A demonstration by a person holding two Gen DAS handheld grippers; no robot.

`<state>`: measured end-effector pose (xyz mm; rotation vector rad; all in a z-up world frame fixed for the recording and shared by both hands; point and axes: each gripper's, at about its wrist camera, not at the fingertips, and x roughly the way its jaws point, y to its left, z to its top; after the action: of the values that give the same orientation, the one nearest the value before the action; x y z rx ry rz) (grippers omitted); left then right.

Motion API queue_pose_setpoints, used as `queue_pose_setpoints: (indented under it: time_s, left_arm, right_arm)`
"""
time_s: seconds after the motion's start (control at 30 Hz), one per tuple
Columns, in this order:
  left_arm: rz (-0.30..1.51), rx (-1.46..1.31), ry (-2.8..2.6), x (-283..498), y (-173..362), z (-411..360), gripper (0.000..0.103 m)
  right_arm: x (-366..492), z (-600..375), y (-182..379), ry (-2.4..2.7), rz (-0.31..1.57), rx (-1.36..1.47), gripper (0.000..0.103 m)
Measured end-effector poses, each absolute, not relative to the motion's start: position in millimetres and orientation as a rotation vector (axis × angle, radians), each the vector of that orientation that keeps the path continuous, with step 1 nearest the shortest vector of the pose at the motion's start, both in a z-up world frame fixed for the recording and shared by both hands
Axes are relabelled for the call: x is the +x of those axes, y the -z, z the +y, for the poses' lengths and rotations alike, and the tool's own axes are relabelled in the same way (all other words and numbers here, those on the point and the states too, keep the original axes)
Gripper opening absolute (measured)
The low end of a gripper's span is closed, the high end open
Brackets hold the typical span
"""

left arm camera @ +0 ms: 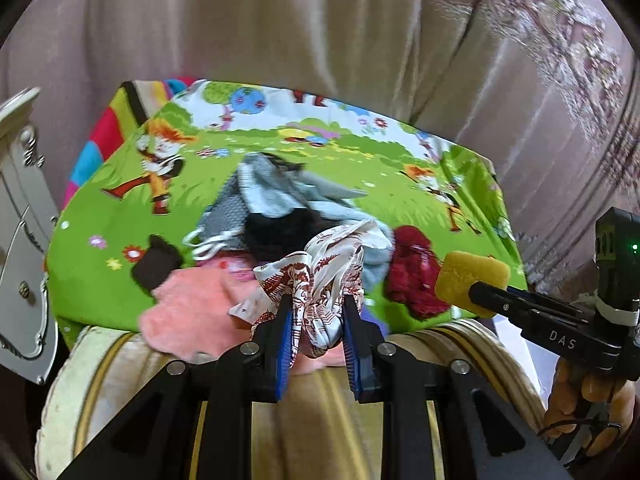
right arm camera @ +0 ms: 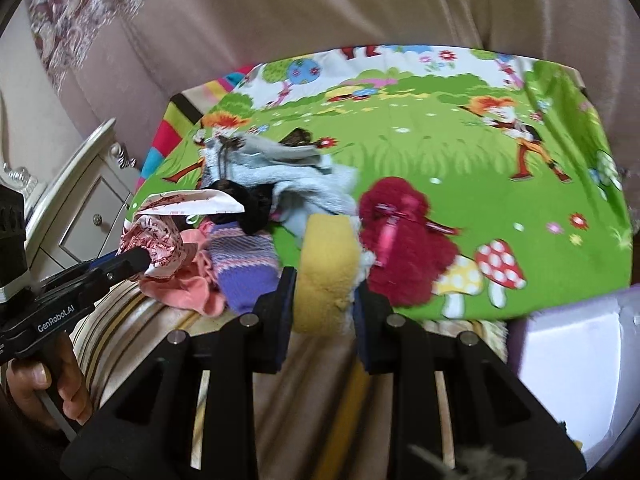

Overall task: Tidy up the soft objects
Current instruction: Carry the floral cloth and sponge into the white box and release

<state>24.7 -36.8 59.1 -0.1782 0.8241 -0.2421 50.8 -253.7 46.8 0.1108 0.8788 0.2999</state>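
Left gripper (left arm camera: pixel 316 320) clamps a bunched white-and-red printed cloth (left arm camera: pixel 320 276), jaws closed onto it, at the near edge of the green cartoon sheet (left arm camera: pixel 400 200). Right gripper (right arm camera: pixel 324 300) pinches a yellow sponge (right arm camera: pixel 326 264) between narrowly spaced jaws, just right of the left one. Pile behind: grey-blue towels (right arm camera: pixel 312 192), black fabric (left arm camera: pixel 280 232), pink cloth (left arm camera: pixel 192 304), purple knit (right arm camera: pixel 244 264). Dark red fluffy item (right arm camera: pixel 404 248) lies right of the sponge. White box (right arm camera: pixel 572 360) near right.

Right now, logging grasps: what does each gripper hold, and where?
Left gripper pinches the red-patterned white cloth at a bunched fold; right gripper clamps the yellow sponge across its sides.
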Motion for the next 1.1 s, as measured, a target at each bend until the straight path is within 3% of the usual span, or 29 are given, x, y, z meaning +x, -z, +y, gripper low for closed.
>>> queue_pose_setpoints:
  time_s: [0.87, 1.1]
  left_arm:
    - [0.923, 0.061, 0.741, -22.0, -65.0, -260.8, 0.024]
    - [0.960, 0.120, 0.839, -36.0, -58.6, -307.3, 0.024]
  right_arm:
    - [-36.9, -469.4, -45.2, 0.131, 0.826, 0.306, 0.033]
    - [-55.6, -513.1, -46.9, 0.244, 0.800, 0.346, 0.059]
